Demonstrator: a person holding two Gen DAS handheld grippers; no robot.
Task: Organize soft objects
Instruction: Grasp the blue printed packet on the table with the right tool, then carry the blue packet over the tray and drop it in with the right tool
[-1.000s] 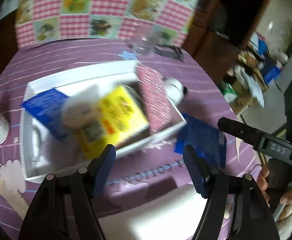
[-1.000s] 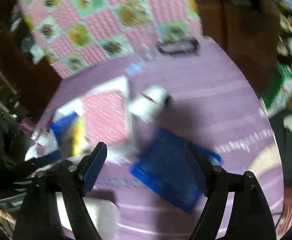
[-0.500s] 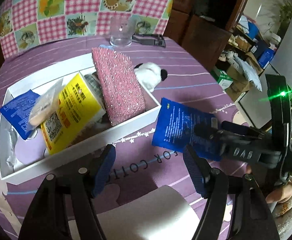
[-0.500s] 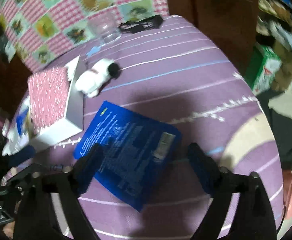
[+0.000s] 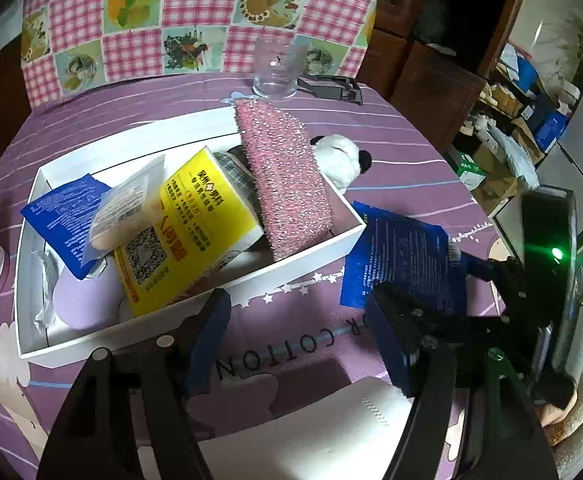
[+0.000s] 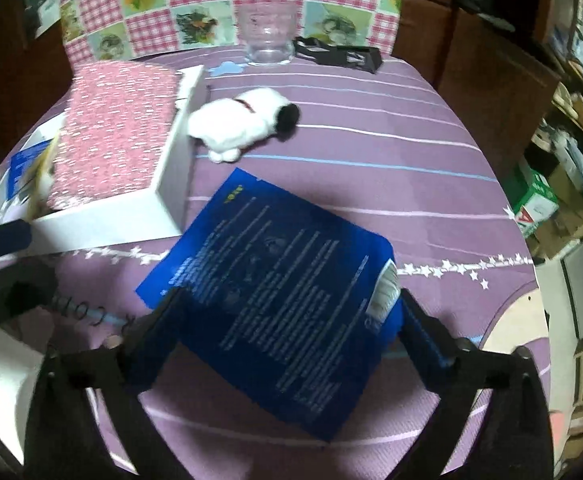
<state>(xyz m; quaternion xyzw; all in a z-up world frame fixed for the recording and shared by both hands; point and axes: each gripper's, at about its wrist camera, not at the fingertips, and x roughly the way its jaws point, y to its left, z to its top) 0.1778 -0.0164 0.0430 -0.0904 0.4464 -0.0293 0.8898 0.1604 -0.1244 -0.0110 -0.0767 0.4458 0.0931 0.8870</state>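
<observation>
left wrist view: the left gripper [image 5: 297, 330] is held spread and empty over the table, near the white tray [image 5: 319, 246].

right wrist view: the blue packet [image 6: 279, 292] lies flat beside the tray, straddled by the right gripper [image 6: 287, 322], whose jaws have just been closing; pad contact cannot be told. the packet is judged light, limp and slippery, best pinched across its near edge.

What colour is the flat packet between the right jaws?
Dark blue with white print, clearest in the right wrist view.
</observation>
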